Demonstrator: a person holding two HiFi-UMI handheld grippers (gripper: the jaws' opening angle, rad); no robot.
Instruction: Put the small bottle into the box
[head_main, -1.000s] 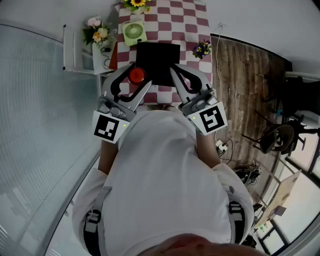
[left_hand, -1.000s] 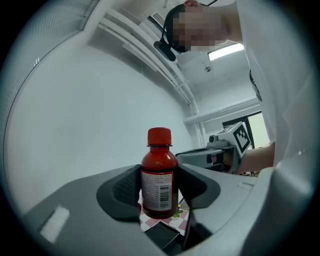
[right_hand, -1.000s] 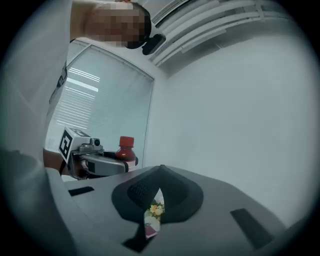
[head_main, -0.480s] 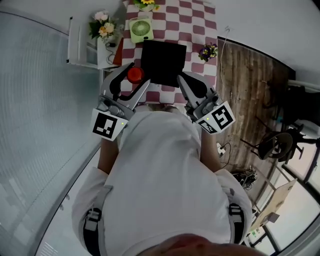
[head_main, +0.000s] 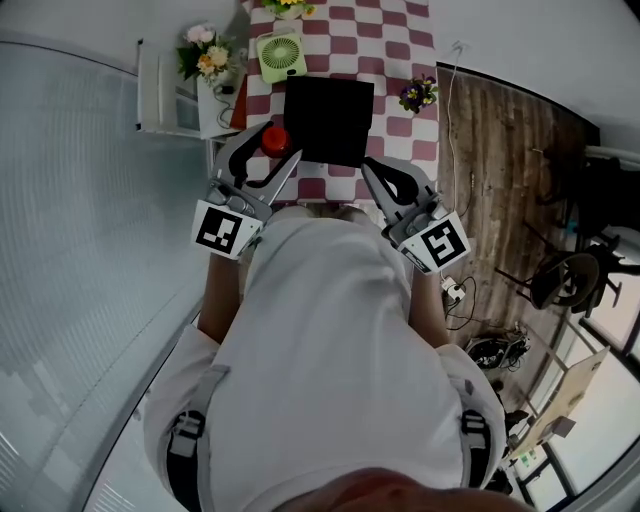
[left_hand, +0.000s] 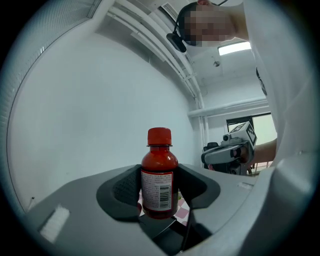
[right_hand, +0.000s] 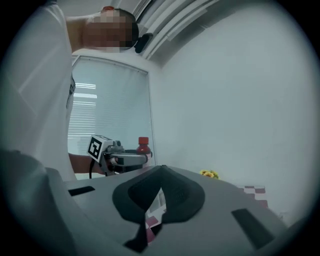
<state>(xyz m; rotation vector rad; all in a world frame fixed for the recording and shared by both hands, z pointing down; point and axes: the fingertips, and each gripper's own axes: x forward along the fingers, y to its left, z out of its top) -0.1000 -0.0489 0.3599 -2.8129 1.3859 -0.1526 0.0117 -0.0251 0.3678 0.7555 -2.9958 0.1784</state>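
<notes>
The small red bottle (head_main: 274, 140) with a red cap stands upright between the pads of my left gripper (head_main: 268, 150), just left of the black box (head_main: 328, 120) on the checked table (head_main: 400, 40). In the left gripper view the bottle (left_hand: 159, 175) fills the middle, with my left gripper (left_hand: 159, 192) shut on its labelled body. My right gripper (head_main: 370, 168) hangs near the box's near right corner, shut and holding nothing. The right gripper view shows its pads (right_hand: 172, 192) meeting at the tip, with the bottle (right_hand: 143, 145) far off to the left.
A green fan (head_main: 281, 55) stands behind the box. Flowers (head_main: 205, 60) sit on a white shelf (head_main: 165, 100) at the left, and a small purple flower pot (head_main: 418, 95) at the table's right edge. Wooden floor (head_main: 500, 180) with a cable lies to the right.
My right gripper has drawn back from the box's side toward the body. The left gripper still holds the bottle at about the same spot beside the box.
</notes>
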